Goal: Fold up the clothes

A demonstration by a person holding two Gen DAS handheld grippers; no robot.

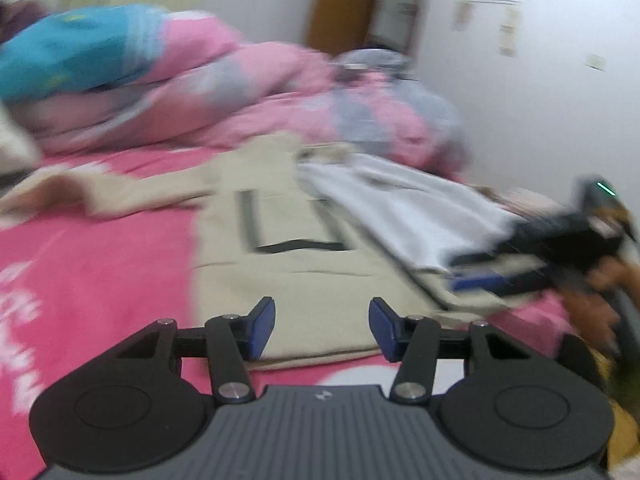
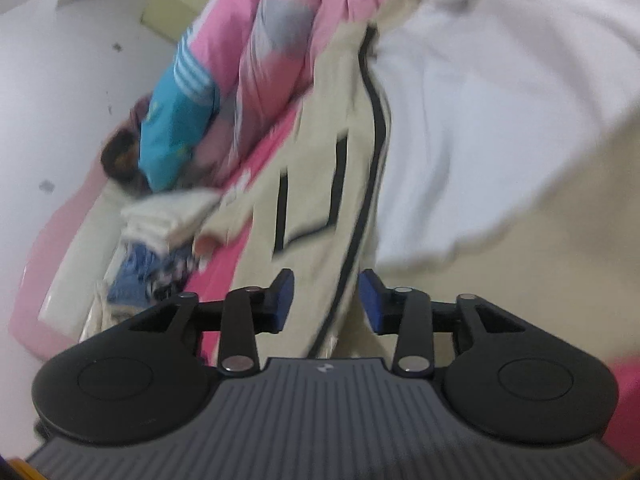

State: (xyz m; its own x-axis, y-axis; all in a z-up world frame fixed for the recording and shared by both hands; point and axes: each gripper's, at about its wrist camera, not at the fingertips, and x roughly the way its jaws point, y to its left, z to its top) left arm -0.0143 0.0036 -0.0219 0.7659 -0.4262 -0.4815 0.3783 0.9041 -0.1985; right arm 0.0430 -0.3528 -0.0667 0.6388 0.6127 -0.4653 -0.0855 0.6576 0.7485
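Both grippers' fingers are held apart, empty: left gripper [image 1: 322,328] before the beige jacket [image 1: 304,280], right gripper [image 2: 326,298] over its white lining [image 2: 480,120]; hems should be pinched squarely.

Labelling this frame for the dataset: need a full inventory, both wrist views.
jacket: 1, beige with black trim, spread on the bed, centre
white garment: 1, lying over the jacket's right part
sheet: 1, pink with white print, under the jacket
duvet: 1, pink and grey, heaped behind the jacket
blue cloth: 1, blue, on the duvet, far left
folded stack: 1, cream, at the bed's edge beyond the jacket; blurred blue cloth below it
door: 1, brown, back wall
left gripper: open, over the jacket's near hem
right gripper: open, over the jacket
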